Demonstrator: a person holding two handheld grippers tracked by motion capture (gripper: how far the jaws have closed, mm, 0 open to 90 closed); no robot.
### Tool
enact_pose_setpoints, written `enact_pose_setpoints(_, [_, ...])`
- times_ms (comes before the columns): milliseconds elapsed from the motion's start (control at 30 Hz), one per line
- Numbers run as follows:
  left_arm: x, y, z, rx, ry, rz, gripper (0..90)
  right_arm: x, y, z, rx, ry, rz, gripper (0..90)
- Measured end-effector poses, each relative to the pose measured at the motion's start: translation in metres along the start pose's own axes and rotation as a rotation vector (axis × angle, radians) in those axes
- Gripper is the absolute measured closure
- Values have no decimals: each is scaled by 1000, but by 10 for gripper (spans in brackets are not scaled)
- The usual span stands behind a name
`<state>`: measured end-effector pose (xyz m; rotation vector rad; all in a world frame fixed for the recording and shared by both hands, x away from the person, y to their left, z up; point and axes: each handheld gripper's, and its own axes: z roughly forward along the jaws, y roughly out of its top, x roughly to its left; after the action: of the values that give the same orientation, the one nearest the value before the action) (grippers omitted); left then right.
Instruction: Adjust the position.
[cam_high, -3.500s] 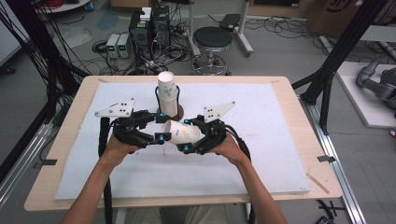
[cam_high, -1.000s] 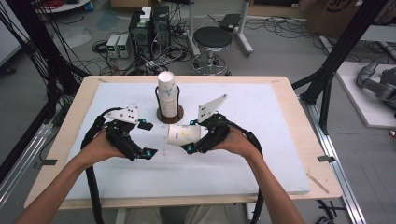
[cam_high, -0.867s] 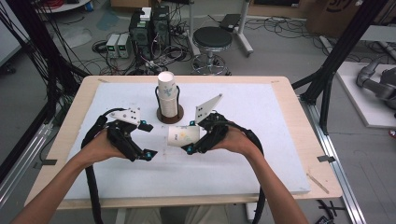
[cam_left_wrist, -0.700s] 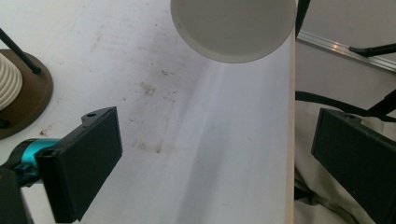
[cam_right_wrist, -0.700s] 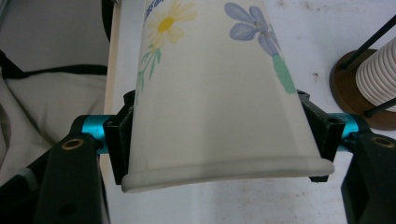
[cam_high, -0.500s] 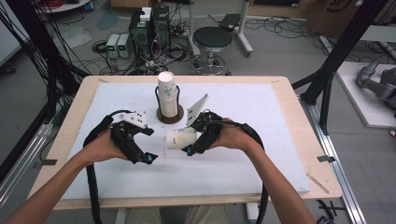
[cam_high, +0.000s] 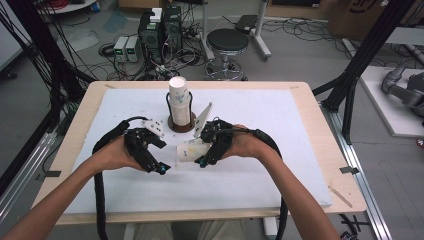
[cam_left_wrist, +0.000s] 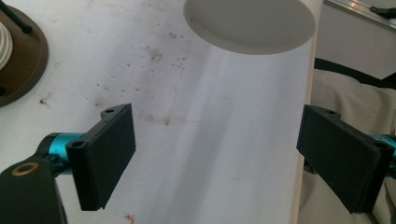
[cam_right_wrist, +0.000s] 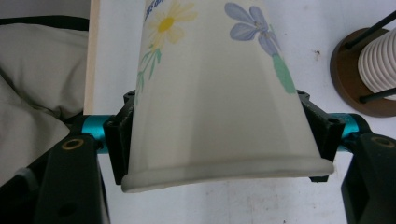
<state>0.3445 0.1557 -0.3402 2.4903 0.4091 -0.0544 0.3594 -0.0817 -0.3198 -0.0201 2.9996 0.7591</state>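
One paper cup (cam_right_wrist: 219, 93), cream and smooth with a rolled rim, printed with a yellow daisy and a blue flower, is clamped on its sides between the right gripper's (cam_high: 209, 150) black jaws, held on its side over the white table cover (cam_high: 280, 130). Blue lettering near its base is too cropped to read. The left gripper (cam_left_wrist: 219, 154) hangs wide open and empty, flat matte pads apart. Behind stands a ribbed stack of cups (cam_high: 179, 97) in a brown round-based wire holder (cam_high: 181, 124).
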Motion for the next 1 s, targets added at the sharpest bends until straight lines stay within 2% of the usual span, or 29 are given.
enact_pose_setpoints(200, [2,4,-2,23,4,4,105,-1,1,1,9,0,-2,294])
enact_pose_setpoints(400, [-1,10,-2,50,-15,24,103,-2,1,3,18,6,-5,294])
enact_pose_setpoints(600, [-3,17,5,79,-20,44,103,-2,2,7,33,8,-15,294])
enact_pose_setpoints(667, [-3,18,5,102,-5,62,104,-2,2,8,41,5,-14,294])
enact_pose_setpoints(767, [-3,20,7,107,-9,54,104,-2,1,8,47,5,-19,294])
enact_pose_setpoints(1000, [-4,25,14,121,-30,73,104,-1,4,11,42,9,-27,294])
